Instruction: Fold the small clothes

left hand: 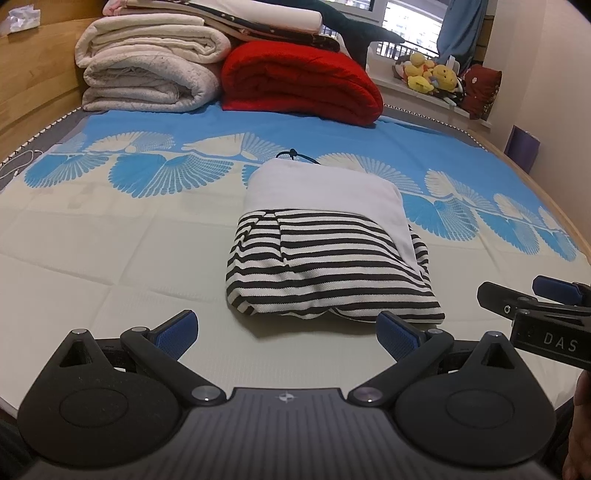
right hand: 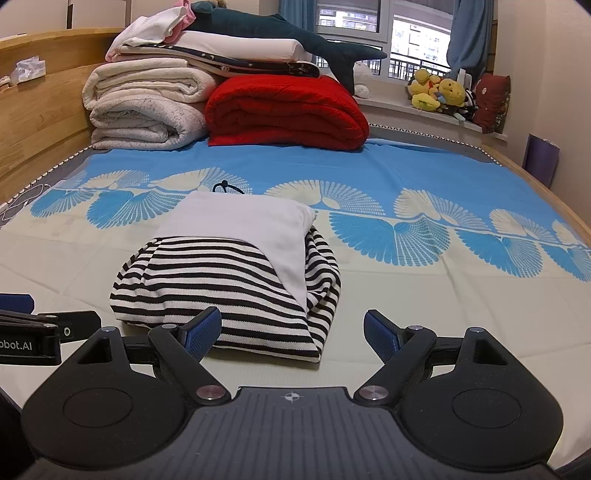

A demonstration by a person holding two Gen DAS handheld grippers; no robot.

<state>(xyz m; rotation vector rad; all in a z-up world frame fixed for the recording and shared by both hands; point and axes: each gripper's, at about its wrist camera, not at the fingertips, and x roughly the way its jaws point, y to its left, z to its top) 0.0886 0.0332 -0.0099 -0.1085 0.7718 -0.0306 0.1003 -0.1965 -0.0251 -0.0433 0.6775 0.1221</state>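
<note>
Blue-padded black tongs of the left gripper (left hand: 286, 338) stand nearest in the left wrist view, spread wide with nothing between them, low over the cream part of the bed cover. Its mate, the right gripper (right hand: 291, 332), is likewise splayed wide and empty; its left pad sits just before the near edge of the folded black-and-white striped garment (right hand: 229, 291), though whether it touches the cloth cannot be told. From the left wrist view the right gripper's black arm shows at the right edge (left hand: 535, 306), beside the garment's near right corner.

That striped garment (left hand: 328, 273) lies folded into a compact bundle in the middle of the bed, with a folded white cloth (left hand: 325, 192) laid over its far half and draping down its right side. A thin black cord with a knot (left hand: 295, 155) pokes out behind the white cloth.

Left and right of the bundle the cover lies bare and flat, with faint crease lines, so there is open room on both sides and in front. Well behind it, against the wooden headboard (right hand: 37, 122), stand a stack of rolled cream blankets (right hand: 144, 107), a folded red blanket (right hand: 288, 110), and flat folded bedding with a dark teal plush shark (right hand: 295, 40) on top.

Blue and cream fan patterns run across the bed cover (right hand: 424, 236). Beyond the bed's far right edge a window ledge holds yellow plush toys (right hand: 439, 92) and a dark red cushion (right hand: 493, 99), with blue curtains (right hand: 469, 33) above.
</note>
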